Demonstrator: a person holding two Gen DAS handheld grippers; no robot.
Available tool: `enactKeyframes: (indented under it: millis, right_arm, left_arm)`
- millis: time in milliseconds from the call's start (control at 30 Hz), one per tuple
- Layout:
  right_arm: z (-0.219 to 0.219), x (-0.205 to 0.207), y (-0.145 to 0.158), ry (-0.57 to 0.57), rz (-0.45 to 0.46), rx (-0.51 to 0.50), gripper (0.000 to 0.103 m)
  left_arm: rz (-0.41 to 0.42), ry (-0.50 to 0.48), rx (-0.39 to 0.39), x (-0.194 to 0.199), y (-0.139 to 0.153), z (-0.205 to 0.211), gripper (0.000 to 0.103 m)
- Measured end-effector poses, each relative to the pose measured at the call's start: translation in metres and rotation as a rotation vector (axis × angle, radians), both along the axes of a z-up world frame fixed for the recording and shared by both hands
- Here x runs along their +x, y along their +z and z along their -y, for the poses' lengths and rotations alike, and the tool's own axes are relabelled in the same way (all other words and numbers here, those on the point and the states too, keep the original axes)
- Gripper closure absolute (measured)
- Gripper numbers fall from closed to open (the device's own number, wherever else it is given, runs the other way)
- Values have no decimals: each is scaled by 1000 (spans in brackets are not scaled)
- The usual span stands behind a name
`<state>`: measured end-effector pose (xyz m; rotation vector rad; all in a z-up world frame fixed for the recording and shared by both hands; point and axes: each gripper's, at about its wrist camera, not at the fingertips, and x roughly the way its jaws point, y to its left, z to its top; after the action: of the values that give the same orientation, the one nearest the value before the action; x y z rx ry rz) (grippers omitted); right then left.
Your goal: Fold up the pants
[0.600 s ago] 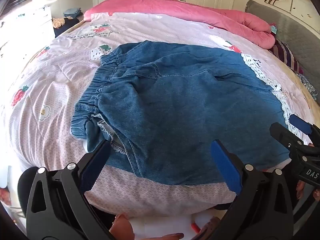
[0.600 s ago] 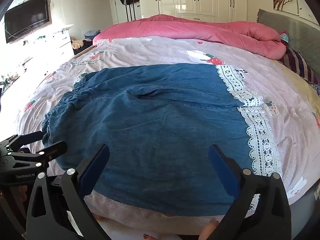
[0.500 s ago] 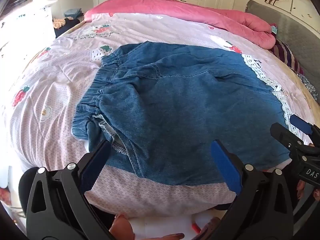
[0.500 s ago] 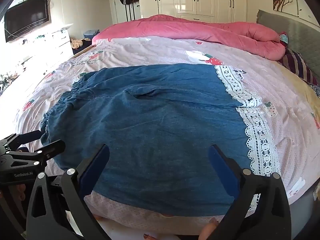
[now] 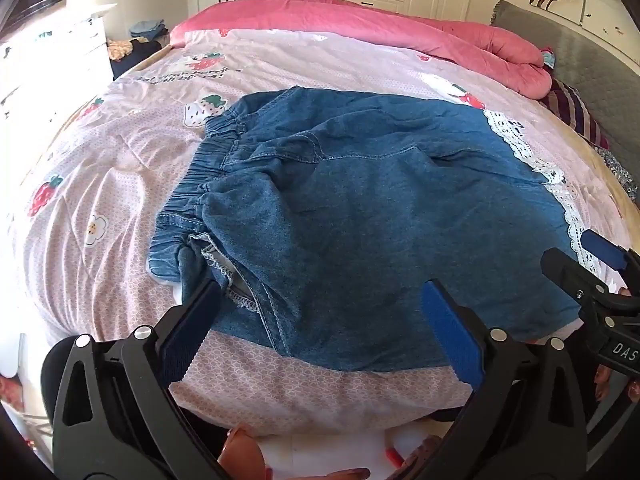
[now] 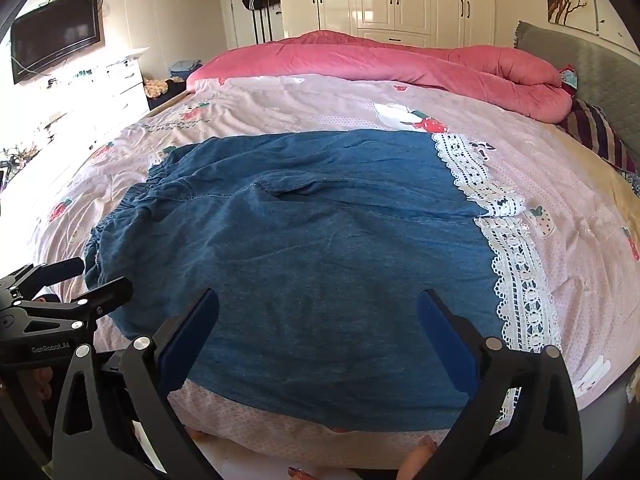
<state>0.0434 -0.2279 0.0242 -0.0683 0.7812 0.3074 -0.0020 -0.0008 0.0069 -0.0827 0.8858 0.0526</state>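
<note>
Left gripper [image 6: 56,280] body reads "GenRobot.AI". Both it and right gripper [image 6: 318,312] are spread wide, empty, above pants [image 6: 312,248] on bed [image 6: 580,208].

Strong daylight floods in from the left, blowing the white dresser [image 5: 52,64] out to glare; the bed [image 6: 580,240] bulges under heavy fisheye curvature (dark vignette in every corner), yet focus holds sharp, without motion blur
</note>
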Motion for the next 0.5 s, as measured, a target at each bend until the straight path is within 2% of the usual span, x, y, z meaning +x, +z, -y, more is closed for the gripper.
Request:
enactKeyframes:
  millis: [500]
  right_arm:
    - [-1,-1,1,-3,0,-11,4]
  left_arm:
    - [13,-1,12,-2,3,1,9]
